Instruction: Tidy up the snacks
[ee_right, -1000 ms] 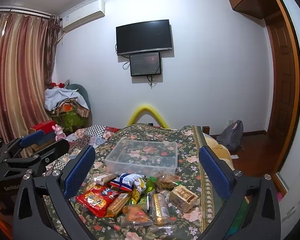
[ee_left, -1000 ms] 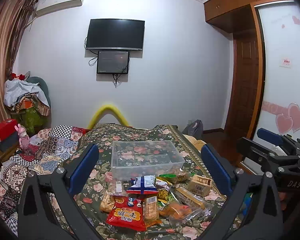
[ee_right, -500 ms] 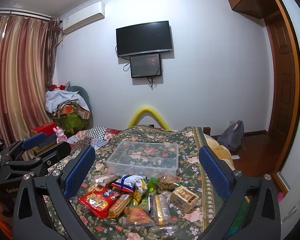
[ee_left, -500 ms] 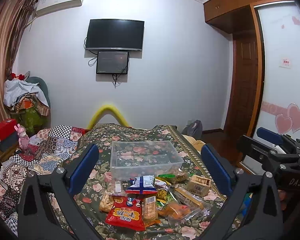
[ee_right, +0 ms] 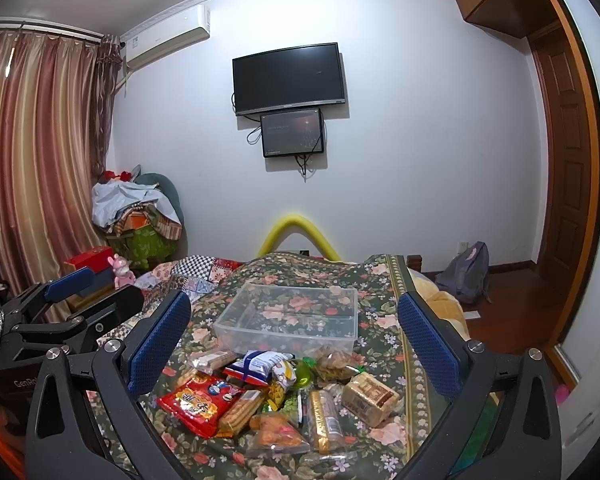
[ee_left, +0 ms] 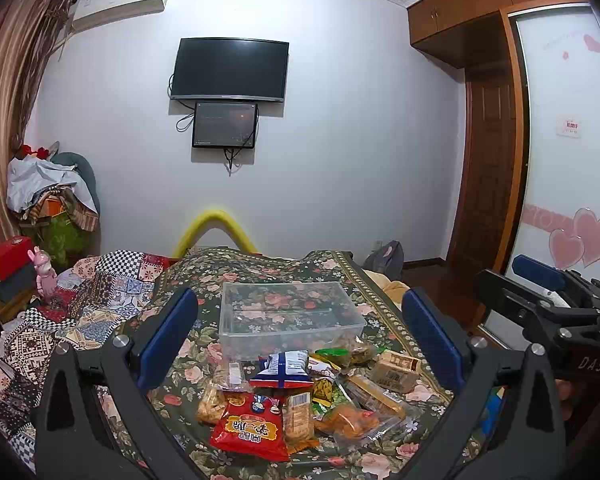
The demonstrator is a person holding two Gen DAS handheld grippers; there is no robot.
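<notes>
Floral bedspread (ee_left: 236, 276), wall television (ee_left: 230, 70), clear bin (ee_left: 288, 318), snack pile's red packet (ee_left: 250, 434) print unreadable, perhaps Chinese, left gripper (ee_left: 300, 340) and right gripper (ee_right: 294, 344) spread wide, empty

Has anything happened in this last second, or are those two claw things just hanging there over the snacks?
Almost nothing. The right gripper tipped down and forward a touch, so the snack pile sits slightly higher in its view. The left gripper barely moved. Both stay wide open, holding nothing. The snacks lie as before on the bedspread, and the clear bin is still empty.
</notes>
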